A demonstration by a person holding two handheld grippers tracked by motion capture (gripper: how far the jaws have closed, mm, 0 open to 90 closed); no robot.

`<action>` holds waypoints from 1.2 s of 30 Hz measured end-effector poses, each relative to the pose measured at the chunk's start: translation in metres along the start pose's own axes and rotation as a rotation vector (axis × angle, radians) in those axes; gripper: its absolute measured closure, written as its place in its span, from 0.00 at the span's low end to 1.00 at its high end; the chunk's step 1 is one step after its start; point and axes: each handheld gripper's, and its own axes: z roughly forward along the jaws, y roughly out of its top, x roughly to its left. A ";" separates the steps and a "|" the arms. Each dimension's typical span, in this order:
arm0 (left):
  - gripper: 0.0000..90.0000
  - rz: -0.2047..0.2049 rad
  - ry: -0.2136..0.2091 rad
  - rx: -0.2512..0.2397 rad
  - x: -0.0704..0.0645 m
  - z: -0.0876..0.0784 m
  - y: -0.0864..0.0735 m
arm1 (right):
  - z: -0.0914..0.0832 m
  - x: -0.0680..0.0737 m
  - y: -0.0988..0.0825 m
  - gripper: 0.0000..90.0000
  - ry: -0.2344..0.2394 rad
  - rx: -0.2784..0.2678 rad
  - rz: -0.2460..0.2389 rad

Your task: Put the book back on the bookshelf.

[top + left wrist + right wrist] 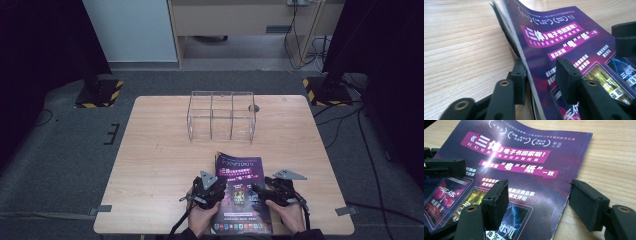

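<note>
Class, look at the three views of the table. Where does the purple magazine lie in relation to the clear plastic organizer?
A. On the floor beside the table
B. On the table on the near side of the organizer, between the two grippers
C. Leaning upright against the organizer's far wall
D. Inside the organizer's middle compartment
B: the magazine lies on the table nearer the person than the organizer, with the left gripper and right gripper at its sides.

Purple magazine (241, 192) with white and magenta lettering, pale wood-grain table (160, 150)
</note>
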 end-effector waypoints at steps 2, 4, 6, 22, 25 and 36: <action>0.73 -0.004 0.002 -0.003 0.000 0.000 0.000 | 0.000 0.000 0.000 0.36 -0.001 -0.001 0.000; 0.77 -0.011 0.007 -0.010 -0.001 -0.002 0.000 | 0.000 0.000 0.000 0.36 0.000 0.000 0.003; 0.80 -0.008 0.005 -0.013 -0.001 -0.003 0.001 | 0.000 0.000 0.000 0.36 -0.001 0.000 0.002; 0.94 -0.013 -0.100 -0.089 -0.003 -0.030 0.020 | -0.007 -0.004 0.003 0.27 0.039 -0.033 -0.010; 0.94 -0.005 -0.100 -0.103 -0.005 -0.035 0.023 | -0.008 -0.004 0.003 0.26 0.052 -0.042 -0.007; 0.94 0.018 -0.083 -0.145 -0.007 -0.050 0.031 | -0.008 -0.002 0.006 0.24 0.073 -0.049 -0.013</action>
